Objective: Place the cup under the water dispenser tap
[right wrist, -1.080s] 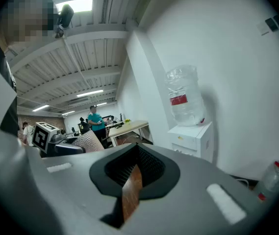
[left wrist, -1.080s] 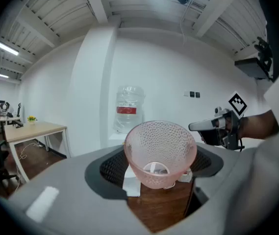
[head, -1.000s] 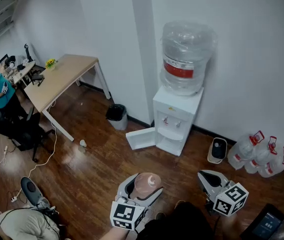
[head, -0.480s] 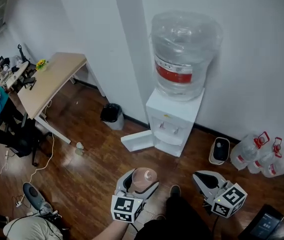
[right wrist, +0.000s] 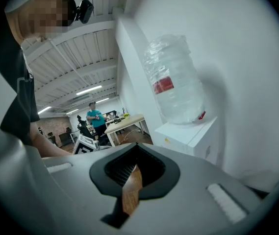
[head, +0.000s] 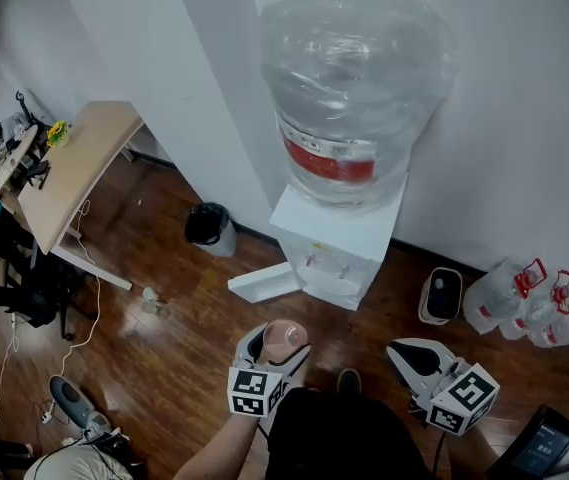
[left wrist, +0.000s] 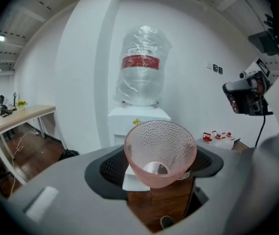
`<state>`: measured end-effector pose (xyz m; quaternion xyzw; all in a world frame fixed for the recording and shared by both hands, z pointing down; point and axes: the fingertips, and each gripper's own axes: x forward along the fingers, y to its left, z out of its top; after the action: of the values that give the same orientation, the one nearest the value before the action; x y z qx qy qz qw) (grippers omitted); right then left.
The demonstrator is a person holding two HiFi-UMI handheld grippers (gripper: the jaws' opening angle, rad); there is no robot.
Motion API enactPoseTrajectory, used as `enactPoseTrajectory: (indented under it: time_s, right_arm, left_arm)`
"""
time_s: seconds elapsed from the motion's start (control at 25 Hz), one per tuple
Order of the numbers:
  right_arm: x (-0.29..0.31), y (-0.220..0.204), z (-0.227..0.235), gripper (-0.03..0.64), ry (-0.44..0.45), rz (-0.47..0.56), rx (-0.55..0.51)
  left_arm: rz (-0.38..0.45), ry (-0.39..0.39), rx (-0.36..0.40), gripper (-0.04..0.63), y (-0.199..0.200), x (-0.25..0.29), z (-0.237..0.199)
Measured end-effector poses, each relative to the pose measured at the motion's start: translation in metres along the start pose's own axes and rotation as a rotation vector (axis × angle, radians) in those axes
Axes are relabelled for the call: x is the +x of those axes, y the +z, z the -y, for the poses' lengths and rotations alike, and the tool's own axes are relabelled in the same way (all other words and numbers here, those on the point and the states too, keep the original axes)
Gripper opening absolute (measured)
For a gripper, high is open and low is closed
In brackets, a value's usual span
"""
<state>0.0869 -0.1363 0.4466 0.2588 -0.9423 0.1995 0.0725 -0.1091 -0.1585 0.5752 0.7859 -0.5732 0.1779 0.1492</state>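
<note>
Head view: you stand facing the water dispenser (head: pixel 336 253), both grippers held low in front of it.
Your left gripper (head: pixel 275 351), forearm stretched forward, clamps the pink cup (left wrist: pixel 160 153) short of the dispenser; your right gripper (head: pixel 411 356) hovers alongside, jaws together, empty.

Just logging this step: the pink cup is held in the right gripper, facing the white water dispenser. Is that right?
No, the pink cup sits between the jaws of the left gripper, as the left gripper view shows; the right gripper is shut and empty. It does face the white water dispenser.
</note>
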Motion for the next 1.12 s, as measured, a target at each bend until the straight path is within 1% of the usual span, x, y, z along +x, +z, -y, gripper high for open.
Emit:
enactPoseTrajectory:
  time_s: [0.2, 0.36, 0.44, 0.56, 0.68, 0.76, 0.88, 1.0, 1.12]
  right_arm:
    - [0.024, -0.013, 0.016, 0.000, -0.011, -0.060, 0.028]
    - [0.043, -0.020, 0.031, 0.000, -0.045, -0.104, 0.036]
    - [0.049, -0.024, 0.040, 0.000, -0.062, -0.122, 0.037]
    - [0.053, -0.035, 0.058, 0.000, -0.108, -0.145, 0.070]
    - [0.062, -0.051, 0.072, 0.000, -0.145, -0.164, 0.100]
    - [0.073, -0.060, 0.082, 0.000, -0.154, -0.157, 0.110]
    - [0.085, -0.077, 0.103, 0.000, -0.180, -0.150, 0.088]
    - [0.095, -0.097, 0.117, 0.000, -0.196, -0.149, 0.087]
    - [0.103, -0.113, 0.124, 0.000, -0.182, -0.166, 0.103]
  left_arm:
    - [-0.070, 0.003, -0.021, 0.591, -0.036, 0.056, -0.029]
    - [-0.122, 0.026, 0.024, 0.591, -0.068, 0.111, -0.059]
    - [-0.142, 0.013, 0.020, 0.591, -0.085, 0.140, -0.068]
    - [-0.169, -0.015, 0.011, 0.591, -0.113, 0.183, -0.076]
    - [-0.168, -0.046, 0.008, 0.591, -0.140, 0.226, -0.088]
    - [-0.159, -0.059, 0.011, 0.591, -0.155, 0.255, -0.100]
    - [-0.150, -0.054, 0.018, 0.591, -0.174, 0.296, -0.112]
    - [-0.144, -0.037, 0.019, 0.591, -0.190, 0.316, -0.119]
    - [-0.146, -0.041, 0.057, 0.591, -0.199, 0.330, -0.118]
